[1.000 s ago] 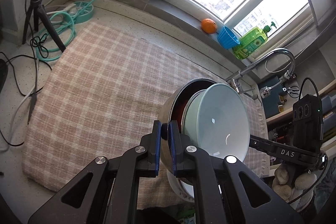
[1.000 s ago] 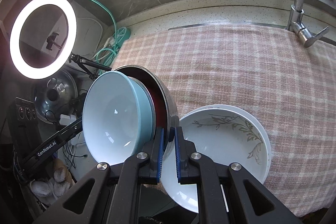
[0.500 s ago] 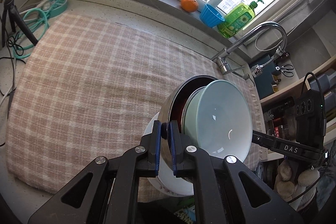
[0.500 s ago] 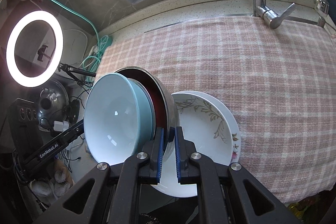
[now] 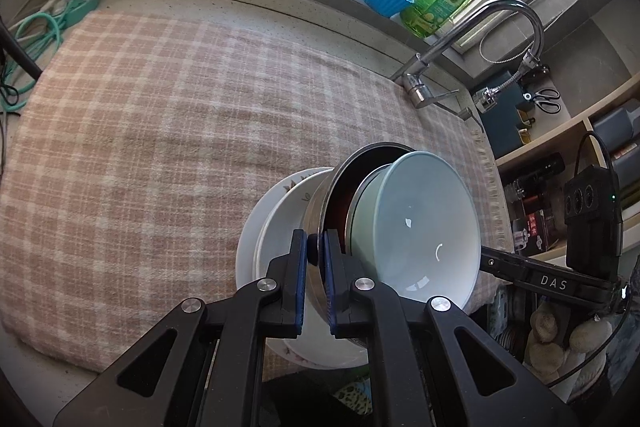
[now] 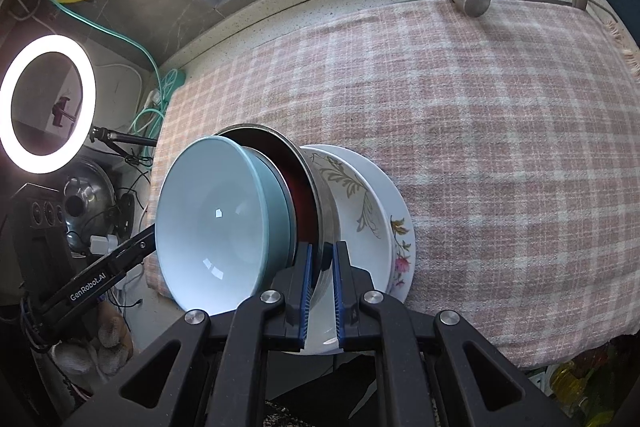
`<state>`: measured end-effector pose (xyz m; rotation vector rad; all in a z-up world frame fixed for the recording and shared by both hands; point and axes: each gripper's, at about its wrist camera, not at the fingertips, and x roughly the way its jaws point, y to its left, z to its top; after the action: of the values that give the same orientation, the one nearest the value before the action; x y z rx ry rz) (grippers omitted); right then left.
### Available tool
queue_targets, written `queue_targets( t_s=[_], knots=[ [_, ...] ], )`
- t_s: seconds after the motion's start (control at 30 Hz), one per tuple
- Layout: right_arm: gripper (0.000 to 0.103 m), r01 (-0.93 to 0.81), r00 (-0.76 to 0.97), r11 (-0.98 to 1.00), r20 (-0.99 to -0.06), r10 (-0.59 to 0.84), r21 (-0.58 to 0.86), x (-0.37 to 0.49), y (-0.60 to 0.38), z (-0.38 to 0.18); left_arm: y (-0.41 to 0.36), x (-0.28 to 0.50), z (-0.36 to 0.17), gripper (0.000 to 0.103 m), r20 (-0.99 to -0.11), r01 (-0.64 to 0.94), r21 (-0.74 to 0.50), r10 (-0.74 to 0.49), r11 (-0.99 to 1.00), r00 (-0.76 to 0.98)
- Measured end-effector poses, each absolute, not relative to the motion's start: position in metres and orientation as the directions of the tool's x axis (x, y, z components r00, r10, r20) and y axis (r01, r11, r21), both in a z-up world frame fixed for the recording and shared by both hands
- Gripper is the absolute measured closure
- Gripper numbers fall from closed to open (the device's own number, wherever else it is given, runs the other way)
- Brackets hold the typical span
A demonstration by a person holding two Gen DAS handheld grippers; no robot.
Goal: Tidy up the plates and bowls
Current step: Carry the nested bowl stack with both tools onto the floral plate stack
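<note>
Both grippers, the left gripper [image 5: 316, 254] and right gripper [image 6: 321, 259], each closed on the steel bowl [image 5: 326, 195] rim with the pale blue bowl [image 6: 212, 227] nested inside, are now hovering lower-centre over the floral plate [image 6: 360, 195], nearing stacking.

- My left gripper [image 5: 316, 255] and right gripper [image 6: 321, 261] are matt black plastic with blue pads.
- The steel bowl [image 5: 320, 203] they pinch is brushed metal outside, dark red within.
- The pale blue bowl [image 6: 212, 223] is glossy glazed ceramic.
- At 12 o'clock, the checked cloth [image 6: 480, 131] looks soft and woven.
- The faucet [image 5: 480, 23] is polished chrome.
</note>
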<state>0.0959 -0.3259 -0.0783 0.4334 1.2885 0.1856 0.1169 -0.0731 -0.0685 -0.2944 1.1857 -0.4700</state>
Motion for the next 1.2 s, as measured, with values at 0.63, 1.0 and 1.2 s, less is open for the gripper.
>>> queue_targets(
  t_s=[0.63, 1.0, 1.2],
  knots=[
    [0.094, 0.138, 0.254, 0.897, -0.89, 0.378, 0.42, 0.086, -0.33, -0.09, -0.082, 0.114, -0.077, 0.096, -0.827, 0.198, -0.455, -0.494, 0.868, 0.267],
    [0.094, 0.138, 0.258, 0.898, -0.89, 0.375, 0.418, 0.084, -0.329, -0.089, -0.08, 0.115, -0.08, 0.096, -0.831, 0.196, -0.458, -0.496, 0.867, 0.254],
    [0.094, 0.137, 0.261, 0.9, -0.892, 0.369, 0.413, 0.085, -0.328, -0.089, -0.079, 0.113, -0.08, 0.097, -0.83, 0.198, -0.458, -0.497, 0.867, 0.255]
  ],
)
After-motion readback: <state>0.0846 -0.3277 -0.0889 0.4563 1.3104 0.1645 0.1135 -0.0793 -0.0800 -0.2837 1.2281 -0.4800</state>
